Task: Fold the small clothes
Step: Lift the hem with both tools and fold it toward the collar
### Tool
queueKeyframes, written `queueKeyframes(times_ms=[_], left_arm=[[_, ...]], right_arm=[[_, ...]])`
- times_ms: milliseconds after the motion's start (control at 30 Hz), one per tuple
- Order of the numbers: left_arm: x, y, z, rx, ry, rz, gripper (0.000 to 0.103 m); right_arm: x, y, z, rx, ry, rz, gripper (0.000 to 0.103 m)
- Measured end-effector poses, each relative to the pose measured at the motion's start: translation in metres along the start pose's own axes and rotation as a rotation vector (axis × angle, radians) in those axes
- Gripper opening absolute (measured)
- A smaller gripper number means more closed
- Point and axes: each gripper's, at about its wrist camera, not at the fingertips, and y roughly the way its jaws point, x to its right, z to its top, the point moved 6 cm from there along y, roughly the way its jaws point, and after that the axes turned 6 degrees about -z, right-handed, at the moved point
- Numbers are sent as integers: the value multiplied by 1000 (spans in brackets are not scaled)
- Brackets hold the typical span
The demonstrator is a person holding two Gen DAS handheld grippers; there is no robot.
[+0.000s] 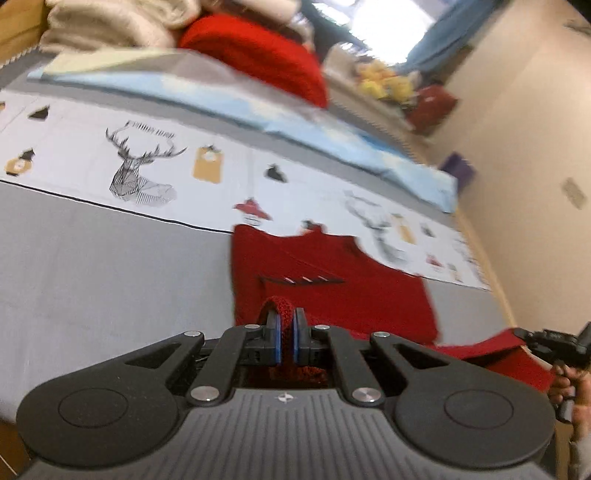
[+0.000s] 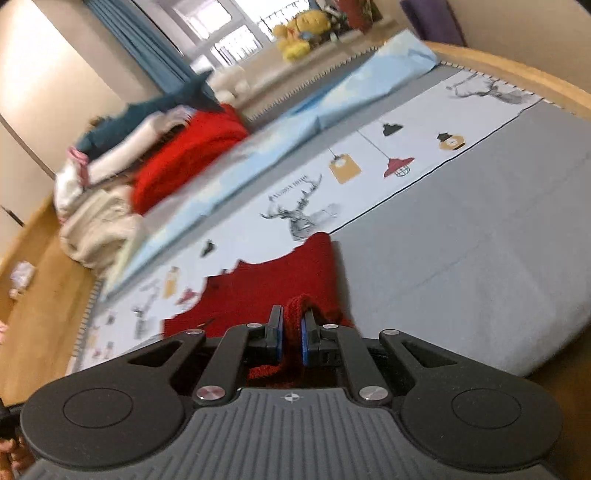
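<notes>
A: Where is the garment?

B: The red knitted garment (image 1: 328, 273) lies spread on the grey bed sheet (image 1: 110, 266), its far edge reaching onto the white printed band with the deer head (image 1: 138, 166) and hanging lamps. In the right wrist view the same red knitted garment (image 2: 273, 288) sits just below another deer print (image 2: 299, 218).

A: What is the left gripper (image 1: 289, 332) doing?

B: Its 2 blue-padded fingers are closed together on a rolled red knit edge of the garment, which loops up between them.

A: And the right gripper (image 2: 291, 332)?

B: Also clamped on the garment: a bunched piece of red knit stands up between its fingers. In the left wrist view that right gripper (image 1: 554, 343) shows at the far right edge, with red fabric stretching toward it.

A: What else is on the bed?

B: A light blue folded cover (image 2: 332, 99) runs along the far side, and beside it a pile of clothes with a bright red piece (image 2: 184, 155) and cream ones (image 2: 99, 225). A yellow plush toy (image 2: 303, 31) sits by the window, next to a blue curtain (image 2: 155, 48). Both views are motion-blurred.
</notes>
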Motion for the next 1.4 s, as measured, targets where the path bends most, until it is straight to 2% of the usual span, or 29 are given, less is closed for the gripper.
queueKeyframes(times_ms=[100,200,267,300,333,367,400,433,500,567,667,700,933,1000,1033,1067,1100,1133,1167,1200,1267,1333,1400], left_arm=[[-19,64,31,-24,10,53,6],[-45,111,45,-26,-57,81,12],[-63,122,43,-1,-88,116,20],[-70,122,40,-3,-117,130,29],[-77,121,39,-5,-165,148,32],[-79,118,39,13,-198,137,36],[-80,116,39,21,-218,122,46],[-80,118,38,9,-220,116,52],[-79,128,33,-38,-205,129,58],[-77,141,27,-102,-205,130,59],[-76,160,18,-168,-197,145,59],[-76,164,16,-179,-186,155,59],[-78,181,13,-187,-188,206,59],[-77,182,16,-178,-178,215,57],[-76,182,17,-175,-177,214,54],[-75,182,17,-175,-175,207,50],[-74,183,18,-176,-172,199,40],[-72,184,18,-176,-164,192,24],[-71,184,19,-173,-147,196,13],[-69,182,21,-166,-127,203,10],[-63,170,31,-104,-77,224,7],[-58,150,45,7,-68,208,6],[-55,134,54,100,-67,206,6]], right_arm=[[0,65,25,-40,-5,-70,8],[-2,125,48,-73,-5,-95,10],[2,152,54,-67,22,-125,23],[7,159,54,-23,42,-156,23],[10,162,52,-1,35,-178,23],[13,164,50,-14,24,-203,26],[15,167,48,-34,20,-228,27],[16,166,49,-21,25,-219,29],[15,166,47,-16,21,-185,37],[17,175,39,-41,4,-176,48],[26,202,15,-183,1,-213,49],[26,210,11,-211,9,-217,49],[21,228,9,-220,32,-210,51],[19,229,8,-221,32,-210,46],[18,228,8,-219,25,-199,33],[17,226,8,-218,20,-183,21],[12,224,9,-209,5,-167,15],[8,222,10,-200,-16,-165,14],[5,220,11,-187,-40,-170,13],[3,218,12,-170,-65,-179,12],[-2,211,18,-126,-88,-190,11],[-9,195,28,-42,-116,-198,11],[-23,174,42,73,-128,-154,11]])
